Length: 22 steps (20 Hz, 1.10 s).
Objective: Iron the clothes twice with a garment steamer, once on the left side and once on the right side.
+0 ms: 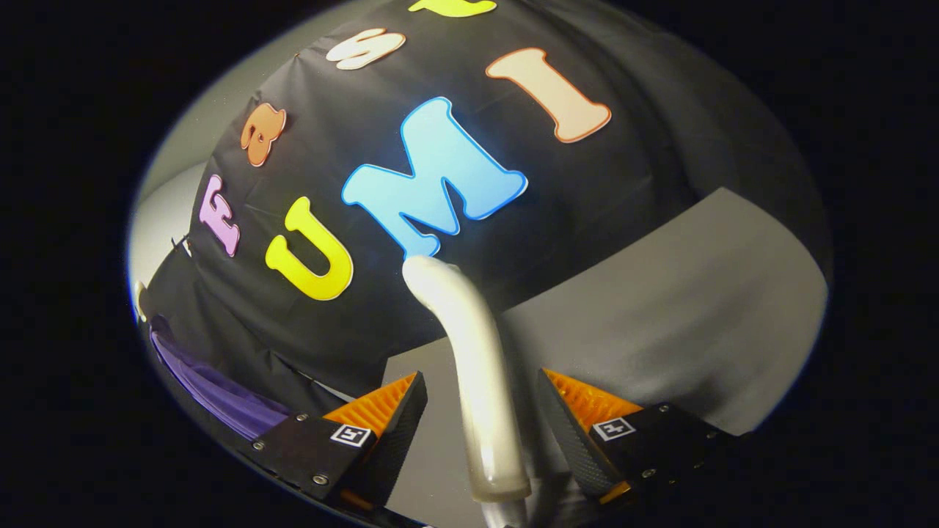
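Observation:
A white garment steamer (477,367) stands between my fingers, its curved neck rising beyond them towards the black cloth wall. My gripper (482,375) is open around it: a narrow gap shows on each side between the steamer's handle and my fingers (400,422). A purple garment (220,400) hangs or lies off to the left of the left finger, low against the wall; only a strip of it shows. The whole view is tilted.
A grey tabletop (660,308) stretches ahead and to the right of the fingers, ending at the black cloth wall (587,191). A pale wall or panel (169,213) shows past the cloth's left edge.

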### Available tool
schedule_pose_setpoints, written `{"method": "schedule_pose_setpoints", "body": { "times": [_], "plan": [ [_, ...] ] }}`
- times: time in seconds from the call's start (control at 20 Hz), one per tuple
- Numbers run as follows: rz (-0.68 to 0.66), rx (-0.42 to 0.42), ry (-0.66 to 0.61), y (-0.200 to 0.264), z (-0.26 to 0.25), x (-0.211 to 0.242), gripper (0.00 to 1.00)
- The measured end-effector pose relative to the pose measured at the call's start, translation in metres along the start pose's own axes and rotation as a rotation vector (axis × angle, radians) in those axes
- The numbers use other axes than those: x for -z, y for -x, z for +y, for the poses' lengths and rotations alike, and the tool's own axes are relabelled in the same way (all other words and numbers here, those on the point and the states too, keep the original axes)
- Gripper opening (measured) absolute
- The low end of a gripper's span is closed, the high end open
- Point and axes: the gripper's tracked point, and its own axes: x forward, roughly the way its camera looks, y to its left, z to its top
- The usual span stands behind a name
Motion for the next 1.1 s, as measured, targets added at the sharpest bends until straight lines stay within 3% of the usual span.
{"method": "schedule_pose_setpoints", "body": {
  "times": [0.3, 0.4, 0.55, 1.1],
  "plan": [
    [0.101, -0.016, -0.053, -0.012, 0.0, 0.019, 0.81],
    [0.124, -0.011, -0.074, -0.018, -0.003, 0.023, 0.72],
    [0.161, -0.044, -0.149, -0.02, 0.0, 0.028, 0.5],
    [0.208, -0.095, -0.15, -0.018, 0.004, 0.029, 0.38]
  ]
}}
